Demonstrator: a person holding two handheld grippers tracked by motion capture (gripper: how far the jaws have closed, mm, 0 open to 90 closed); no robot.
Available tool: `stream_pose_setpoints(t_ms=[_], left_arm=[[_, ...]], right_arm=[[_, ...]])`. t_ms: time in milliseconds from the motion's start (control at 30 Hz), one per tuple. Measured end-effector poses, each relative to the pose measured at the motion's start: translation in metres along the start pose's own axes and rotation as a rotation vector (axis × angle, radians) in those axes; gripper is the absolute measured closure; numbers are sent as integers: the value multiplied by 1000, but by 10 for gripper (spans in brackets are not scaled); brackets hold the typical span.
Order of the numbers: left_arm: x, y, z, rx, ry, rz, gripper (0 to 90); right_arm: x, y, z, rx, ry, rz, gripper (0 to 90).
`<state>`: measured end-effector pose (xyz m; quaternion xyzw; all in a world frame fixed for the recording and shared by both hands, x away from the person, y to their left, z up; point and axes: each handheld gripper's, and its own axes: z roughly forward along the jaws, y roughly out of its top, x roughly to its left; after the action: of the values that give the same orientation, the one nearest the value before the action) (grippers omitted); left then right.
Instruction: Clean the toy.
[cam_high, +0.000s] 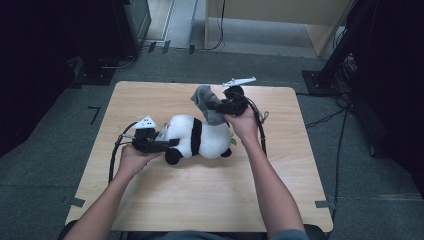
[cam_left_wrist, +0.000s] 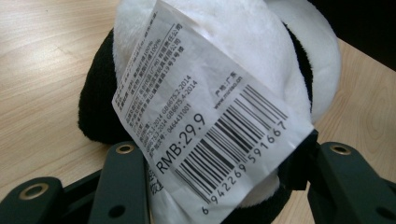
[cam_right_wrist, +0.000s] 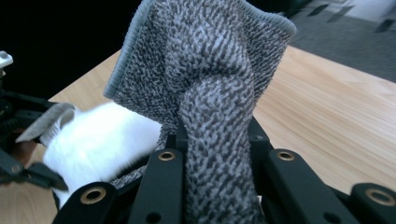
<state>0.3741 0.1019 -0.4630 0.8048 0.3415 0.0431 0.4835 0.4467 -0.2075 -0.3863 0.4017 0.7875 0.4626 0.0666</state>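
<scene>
Holding the panda plush steady on the wooden table is my left gripper's job; its jaws stand half-spread around the toy's dark rear end, the paper tag draped across them, though I cannot tell if the pads truly press. My right gripper is pinched tight on the grey knit cloth, lifted just above the plush. I'd keep the left hand firm and pull the cloth slowly, so it doesn't snag.
</scene>
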Motion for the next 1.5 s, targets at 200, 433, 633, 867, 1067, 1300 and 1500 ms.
stream_pose_setpoints(t_ms=[200,433,633,867,1067,1300,1500], left_arm=[[1,0,0,0,0,-11,482],[0,0,0,2,6,-10,484],[0,-2,1,10,16,-24,487],[-1,-3,3,12,17,-37,488],[-2,-2,3,16,19,-38,492],[-3,-3,4,15,16,-37,498],[-4,-2,5,20,13,-36,505]], right_arm=[[16,22,35,30,16,-52,757],[41,32,73,50,87,-104,754],[44,25,95,147,88,-150,767],[33,19,97,200,42,-181,771],[18,13,95,256,8,-155,777],[-9,1,90,353,-21,-101,777],[-25,-13,80,348,-9,-48,780]])
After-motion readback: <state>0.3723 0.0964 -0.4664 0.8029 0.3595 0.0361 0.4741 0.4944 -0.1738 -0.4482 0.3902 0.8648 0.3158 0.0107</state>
